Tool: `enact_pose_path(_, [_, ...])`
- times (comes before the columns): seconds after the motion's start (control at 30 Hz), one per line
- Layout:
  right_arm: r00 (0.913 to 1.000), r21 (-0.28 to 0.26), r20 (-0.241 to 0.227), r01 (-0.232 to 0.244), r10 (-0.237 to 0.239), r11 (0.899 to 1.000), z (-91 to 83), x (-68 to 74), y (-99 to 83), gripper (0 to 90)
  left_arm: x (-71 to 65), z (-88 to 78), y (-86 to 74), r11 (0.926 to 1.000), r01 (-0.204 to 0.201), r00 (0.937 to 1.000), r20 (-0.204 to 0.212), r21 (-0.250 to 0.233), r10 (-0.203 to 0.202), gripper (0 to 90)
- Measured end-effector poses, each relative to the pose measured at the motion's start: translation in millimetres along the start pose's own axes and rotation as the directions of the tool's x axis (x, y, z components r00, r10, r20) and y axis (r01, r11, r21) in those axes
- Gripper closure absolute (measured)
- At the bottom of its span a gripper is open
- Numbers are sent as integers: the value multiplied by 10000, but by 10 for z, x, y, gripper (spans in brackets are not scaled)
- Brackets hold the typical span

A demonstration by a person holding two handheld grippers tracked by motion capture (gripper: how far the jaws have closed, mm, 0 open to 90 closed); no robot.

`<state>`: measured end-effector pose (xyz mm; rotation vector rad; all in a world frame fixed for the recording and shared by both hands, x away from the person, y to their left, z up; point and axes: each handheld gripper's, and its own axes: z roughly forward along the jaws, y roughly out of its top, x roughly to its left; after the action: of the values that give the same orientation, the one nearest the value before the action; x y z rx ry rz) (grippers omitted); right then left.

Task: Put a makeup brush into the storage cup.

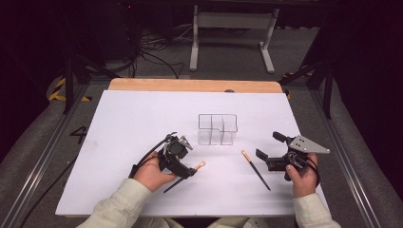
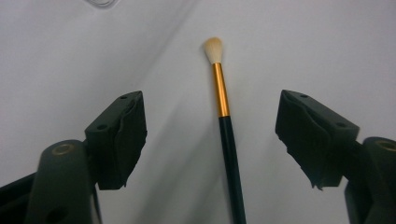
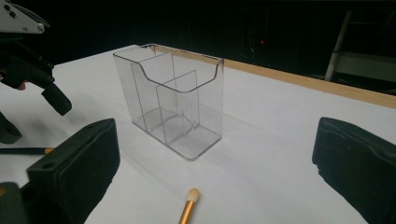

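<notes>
From the high view, the left gripper [image 1: 187,167] leans over a slim dark-handled makeup brush with a gold ferrule [image 1: 199,166] lying on the white desk [image 1: 128,123]. A second brush of the same kind [image 1: 255,168] lies near the right gripper [image 1: 267,150], and a clear plastic three-compartment organiser [image 1: 217,128] stands behind both.

The left gripper view shows what is too small from above: the brush [image 2: 225,121] lies between the fingers [image 2: 119,135], which stand apart and clear of it.

The right gripper view shows wide, empty fingers [image 3: 79,163] facing the organiser [image 3: 170,100], with the second brush's pale tip [image 3: 191,198] just below it.
</notes>
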<state>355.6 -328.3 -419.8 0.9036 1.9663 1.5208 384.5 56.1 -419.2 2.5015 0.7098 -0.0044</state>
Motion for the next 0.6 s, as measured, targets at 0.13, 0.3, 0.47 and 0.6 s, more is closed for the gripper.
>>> enact_pose_path(0.13, [10000,14,-27,9,-9,10000,4,1,-2,12,-6,13,-2,9997,-151,9999,20,166,151,345])
enact_pose_path(0.3, [10000,21,-20,11,-11,10000,8,0,-5,12,0,55,-4,9995,-179,9993,344,255,170,429])
enact_pose_path(0.47, [10000,28,-26,-27,27,10000,4,1,-5,12,2,92,-4,9984,-148,9989,449,549,123,521])
enact_pose_path(0.6, [10000,24,-32,17,-17,10000,6,0,-6,12,-9,122,-4,9955,-260,9992,342,911,230,561])
